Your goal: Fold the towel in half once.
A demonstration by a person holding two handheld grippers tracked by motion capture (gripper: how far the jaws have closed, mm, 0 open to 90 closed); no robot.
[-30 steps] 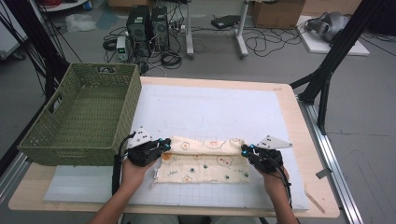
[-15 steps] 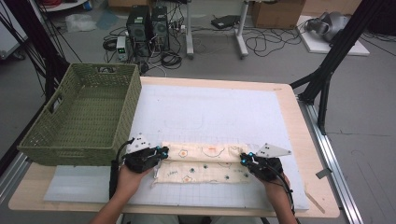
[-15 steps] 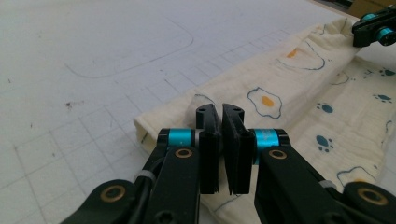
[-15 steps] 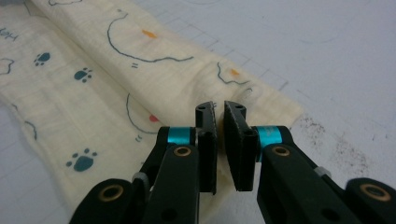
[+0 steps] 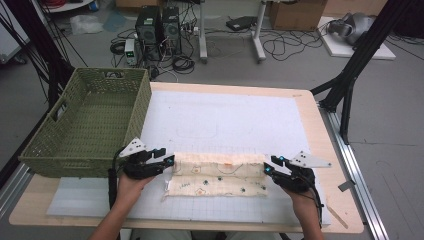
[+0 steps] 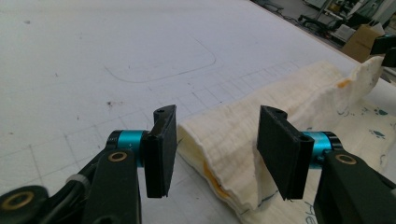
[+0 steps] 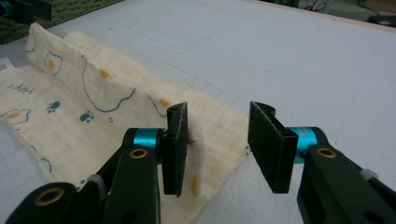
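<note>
Step in hand: folding cream muslin cloth with egg-and-paw print [image 5: 217,175], lying on white gridded mat [image 5: 235,120] at near edge of counter. Left gripper [image 5: 167,161] and right gripper [image 5: 268,166] at opposite ends of cloth, fingers just opened, spread, folded edge loose between them. Green woven basket [image 5: 90,120] left. Next: likely regrip for second fold, corners aligned.

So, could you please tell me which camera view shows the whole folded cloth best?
The high view: the cloth lies there end to end on the white mat. The left gripper view gives its folded end close up; the right gripper view gives the other end and its egg-and-paw print.
</note>
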